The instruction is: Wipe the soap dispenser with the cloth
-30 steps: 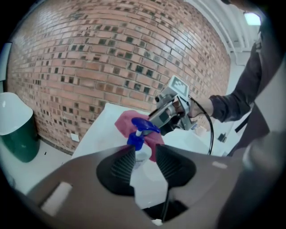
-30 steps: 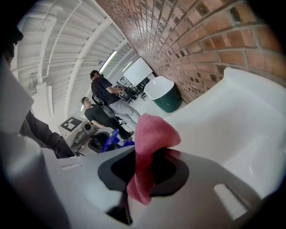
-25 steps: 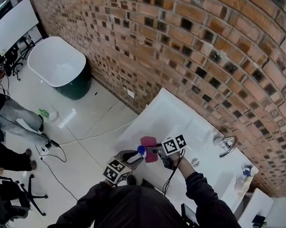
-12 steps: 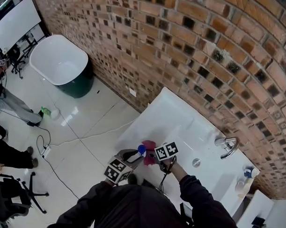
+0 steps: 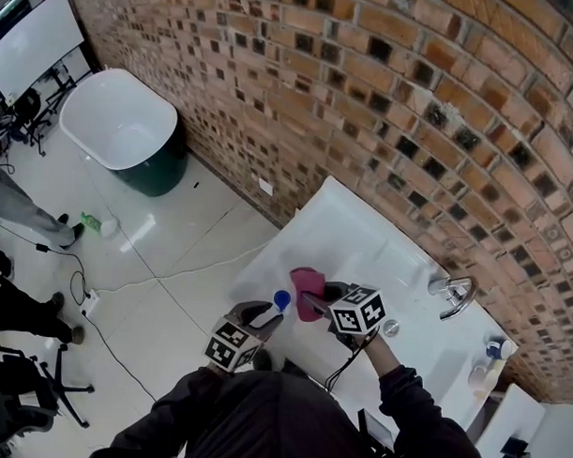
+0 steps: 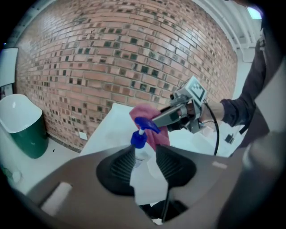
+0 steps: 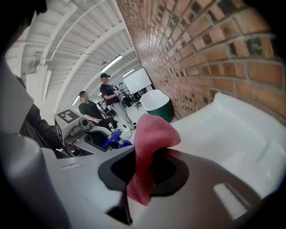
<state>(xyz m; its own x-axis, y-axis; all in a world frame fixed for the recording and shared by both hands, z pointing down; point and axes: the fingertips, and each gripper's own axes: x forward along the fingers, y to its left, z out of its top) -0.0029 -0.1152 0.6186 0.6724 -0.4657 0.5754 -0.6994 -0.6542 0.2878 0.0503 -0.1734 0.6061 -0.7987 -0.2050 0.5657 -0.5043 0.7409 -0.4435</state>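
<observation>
Left hand-held gripper (image 6: 145,156) clamps soap dispenser (image 6: 139,139) — right hand-held gripper (image 7: 151,169) pinches cloth (image 7: 154,129).

White moulded desk (image 5: 354,237) w/ sunken basin, set against a brick wall (image 5: 366,95). On it: chrome tap (image 5: 453,293) at wall side, round metal drain (image 5: 391,327) in the basin, small blue-capped bottle (image 5: 494,349) at far right end. Glossy white tiled floor (image 5: 174,231) carries white tub w/ dark green base (image 5: 121,131), thin white cable (image 5: 206,261), small green item (image 5: 88,224).
</observation>
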